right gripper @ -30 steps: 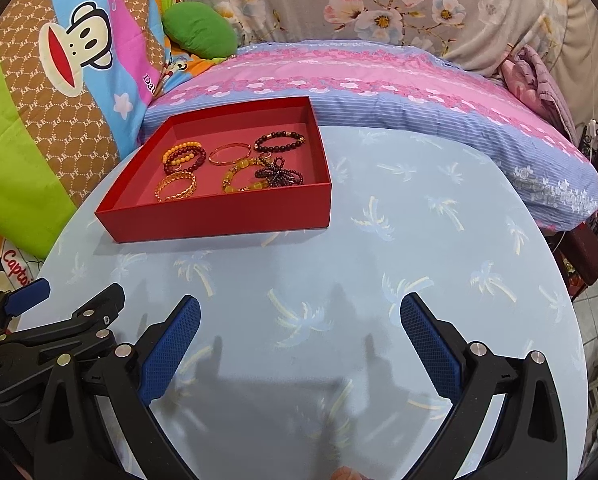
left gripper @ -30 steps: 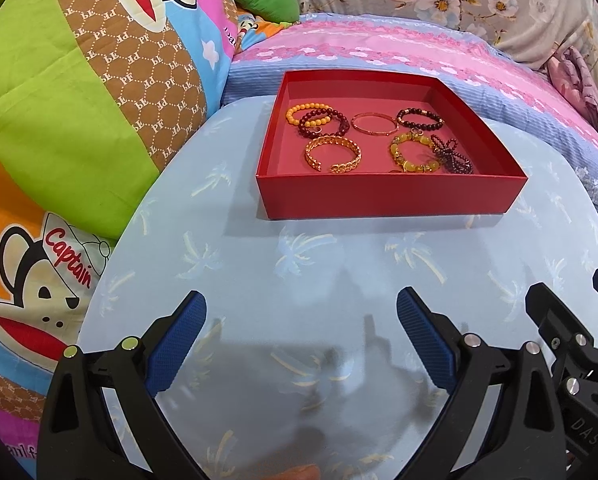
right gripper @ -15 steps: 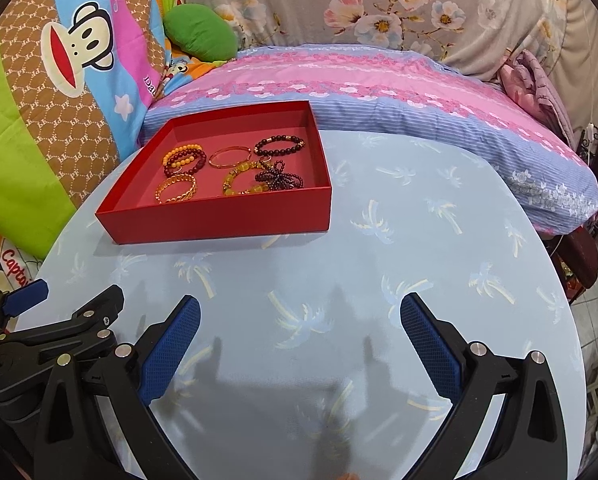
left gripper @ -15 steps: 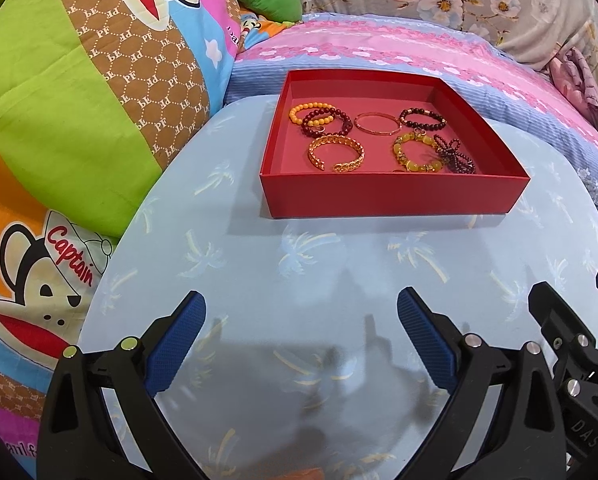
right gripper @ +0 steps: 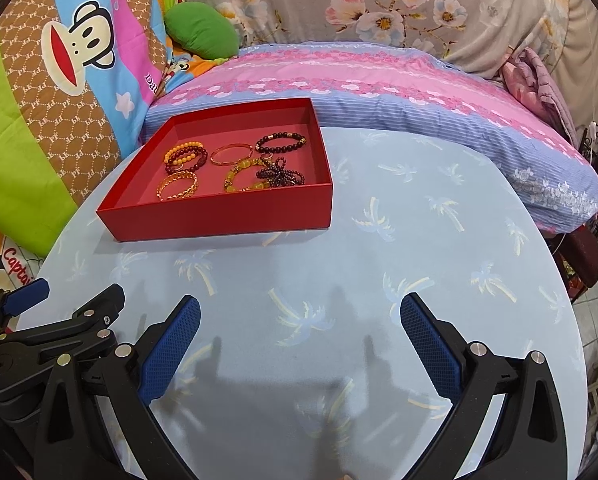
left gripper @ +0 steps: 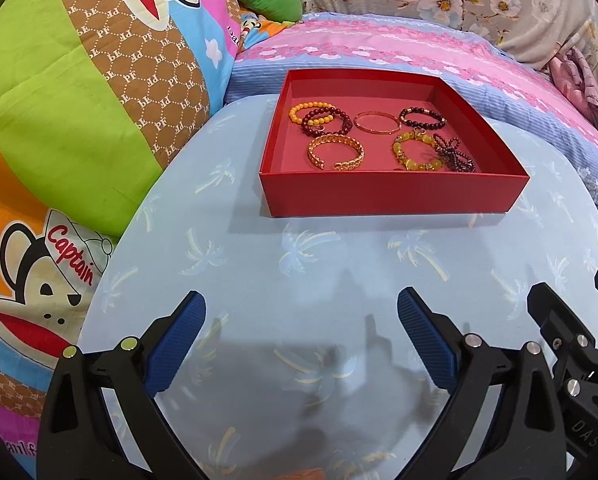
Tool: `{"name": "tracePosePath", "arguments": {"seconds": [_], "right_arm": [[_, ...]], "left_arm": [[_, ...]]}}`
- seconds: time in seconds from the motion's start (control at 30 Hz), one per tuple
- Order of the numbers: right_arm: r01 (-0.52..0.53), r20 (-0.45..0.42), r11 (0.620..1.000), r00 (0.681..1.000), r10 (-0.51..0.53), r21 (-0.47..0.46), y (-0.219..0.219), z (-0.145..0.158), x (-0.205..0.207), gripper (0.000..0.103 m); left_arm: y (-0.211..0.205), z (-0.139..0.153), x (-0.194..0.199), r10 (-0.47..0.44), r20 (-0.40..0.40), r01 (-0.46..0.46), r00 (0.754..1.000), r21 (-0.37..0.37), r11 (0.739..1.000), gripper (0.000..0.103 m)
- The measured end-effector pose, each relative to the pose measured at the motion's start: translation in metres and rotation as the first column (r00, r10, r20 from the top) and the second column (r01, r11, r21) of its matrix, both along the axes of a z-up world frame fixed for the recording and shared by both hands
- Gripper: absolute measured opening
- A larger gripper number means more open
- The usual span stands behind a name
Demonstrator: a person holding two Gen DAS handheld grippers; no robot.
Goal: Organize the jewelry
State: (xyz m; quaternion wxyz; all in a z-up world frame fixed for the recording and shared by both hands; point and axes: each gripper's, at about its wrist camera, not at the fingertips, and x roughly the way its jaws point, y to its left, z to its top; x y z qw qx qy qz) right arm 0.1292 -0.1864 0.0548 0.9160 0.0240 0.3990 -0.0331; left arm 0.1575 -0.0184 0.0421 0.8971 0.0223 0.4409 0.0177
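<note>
Beaded, gold bracelets (left gripper: 337, 153) in red tray (left gripper: 391, 196)

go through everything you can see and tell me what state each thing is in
left gripper: open, empty, above the table.
right gripper: open, empty.
red box: lidless, on the table.
gold cuff bracelet: flat in the box.
thin gold bangle: flat.
dark thin-bead bracelet: bunched up.
</note>
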Motion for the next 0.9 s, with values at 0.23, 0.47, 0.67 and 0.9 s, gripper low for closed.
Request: {"name": "tracePosePath", "arguments": {"seconds": [0.23,0.47,0.67,0.9], "right_arm": [[0.0,0.001,1.0,1.0,0.0,-0.001,-0.0008,0.0002,0.0003,0.097],[-0.001,0.001,1.0,1.0,0.001,0.0,-0.0007,0.0007,0.0004,0.097],[-0.001,-0.001,1.0,1.0,0.001,0.001,-0.0003,0.0013,0.0005,0.097],[0.0,0.0,1.0,1.0,0.0,0.0,0.0011,0.0021,0.0008,0.097]], "left_arm": [[-0.0008,0.0001,-0.0005,0.001,0.003,-0.001,1.0,0.003,1.0,0.092],[-0.0011,0.002,-0.0007,0.007,0.01,-0.007,1.0,0.006,1.0,0.092],[-0.0006,0.0034,-0.001,0.014,0.016,-0.014,1.0,0.013,1.0,0.092],[-0.0004,0.0043,-0.0012,0.017,0.02,-0.018,1.0,0.017,1.0,0.092]]}}
